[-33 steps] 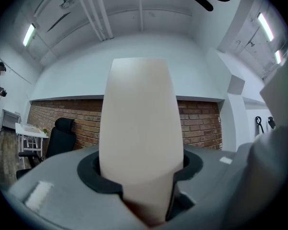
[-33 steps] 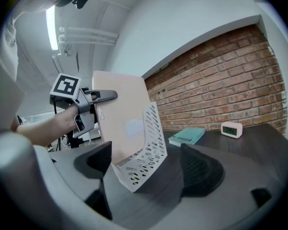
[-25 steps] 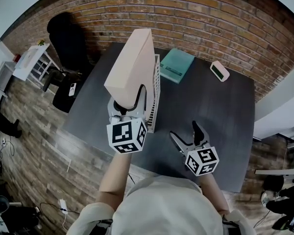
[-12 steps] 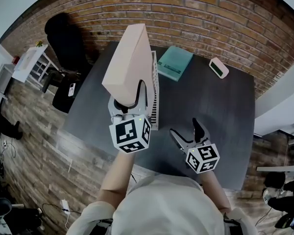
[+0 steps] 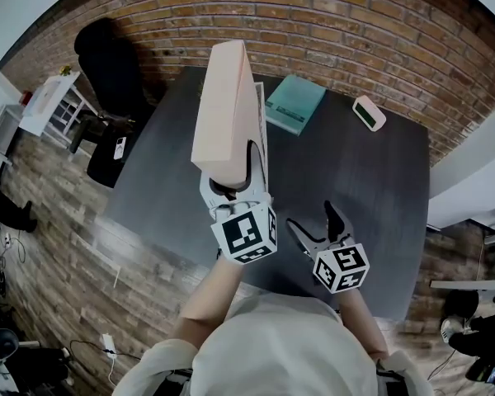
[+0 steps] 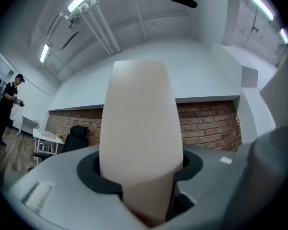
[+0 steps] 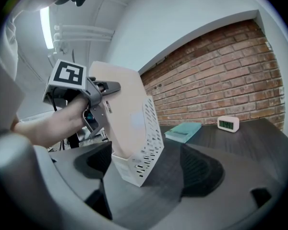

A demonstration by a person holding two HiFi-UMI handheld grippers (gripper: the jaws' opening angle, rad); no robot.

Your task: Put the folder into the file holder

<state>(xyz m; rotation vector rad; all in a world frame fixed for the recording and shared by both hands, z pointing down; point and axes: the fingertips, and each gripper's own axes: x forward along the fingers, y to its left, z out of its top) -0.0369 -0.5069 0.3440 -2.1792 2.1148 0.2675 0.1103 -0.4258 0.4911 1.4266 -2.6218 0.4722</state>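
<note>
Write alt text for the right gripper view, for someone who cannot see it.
The left gripper holds a tilted pale folder with its lower end in a white perforated file holder on a dark table. Behind lie a teal book and a small clock; the right gripper's open, empty jaws frame the foreground.

The folder (image 5: pixel 223 106), clamped in the left gripper's (image 5: pixel 231 184) jaws, is rising tall out of the holder (image 7: pixel 146 143), and the pair is walling off the bench's left side. The right gripper (image 5: pixel 308 215), jaws apart with nothing between them, is hovering over bare bench (image 5: pixel 379 196), with free room lying ahead and to its right. Farther back, a book (image 5: pixel 295 106) and a clock (image 5: pixel 369 114) are sitting near the brick wall (image 5: pixel 355 31), well apart, leaving a lane between them.
</note>
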